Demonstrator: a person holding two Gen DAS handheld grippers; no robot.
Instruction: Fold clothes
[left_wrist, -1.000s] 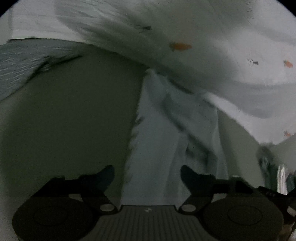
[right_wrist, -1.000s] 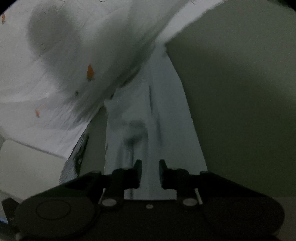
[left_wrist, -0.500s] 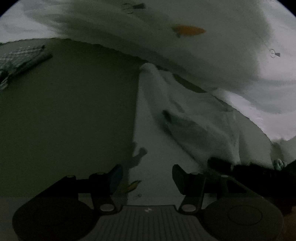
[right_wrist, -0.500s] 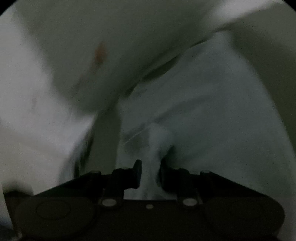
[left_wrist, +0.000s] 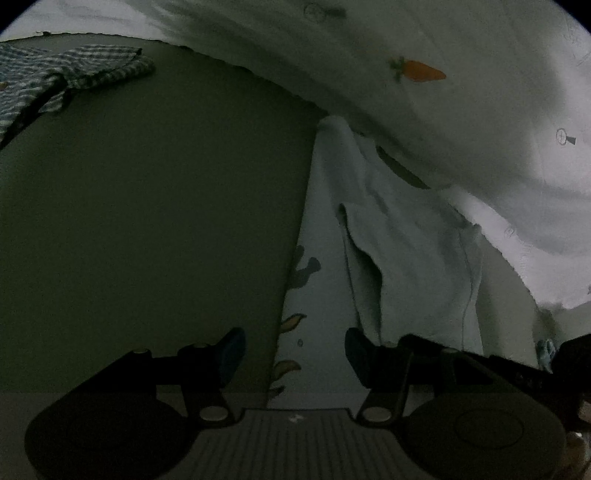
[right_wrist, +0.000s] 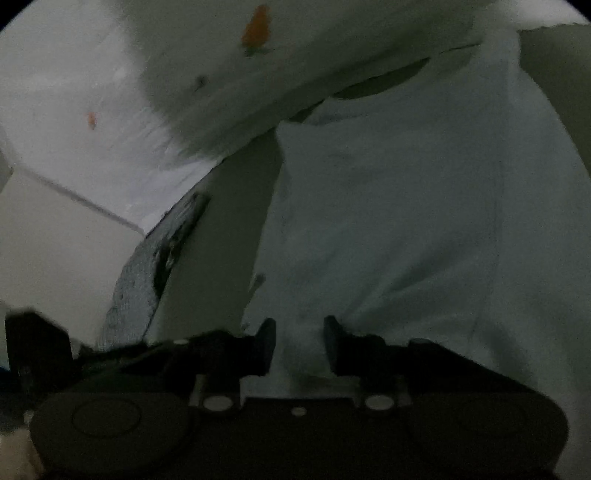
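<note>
Two grippers over one pale garment (left_wrist: 406, 266) lying on the dark surface (left_wrist: 147, 221). Left gripper (left_wrist: 294, 350): jaws apart after closing a little, straddling the garment's left edge, pads clear of cloth. Right gripper (right_wrist: 299, 343): jaws just opening, a raised fold of the garment between them, contact unclear.

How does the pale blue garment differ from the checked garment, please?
The pale blue garment is plain with small printed figures and lies near the left tool; the checked garment is patterned, crumpled and far off. Both lie on the olive surface.
</note>
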